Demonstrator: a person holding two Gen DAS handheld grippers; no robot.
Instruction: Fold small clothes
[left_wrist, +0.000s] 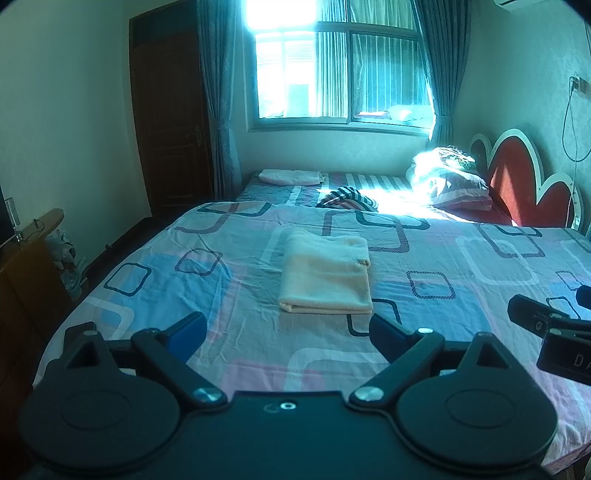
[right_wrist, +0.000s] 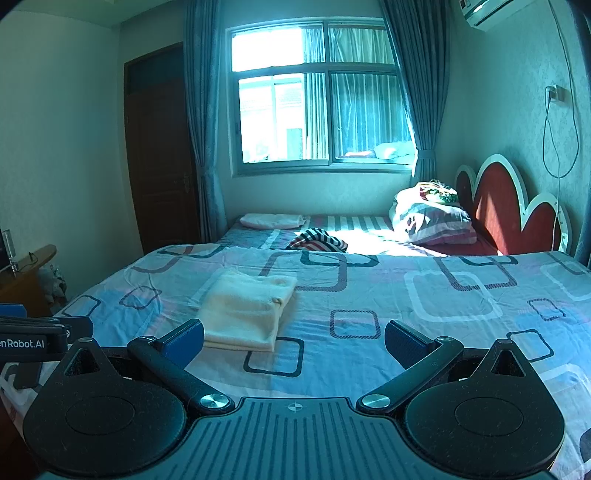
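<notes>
A cream-coloured small garment lies folded into a neat rectangle on the patterned bedsheet. In the left wrist view it sits just beyond my left gripper, which is open with nothing between its blue pads. The right wrist view shows the same folded garment ahead and to the left of my right gripper, also open and holding nothing. Each gripper shows at the edge of the other's view: the right gripper at far right, the left gripper at far left.
A striped cloth lies crumpled farther back on the bed, a white folded item near the window, and a pillow pile by the red headboard. A wooden cabinet stands to the left of the bed.
</notes>
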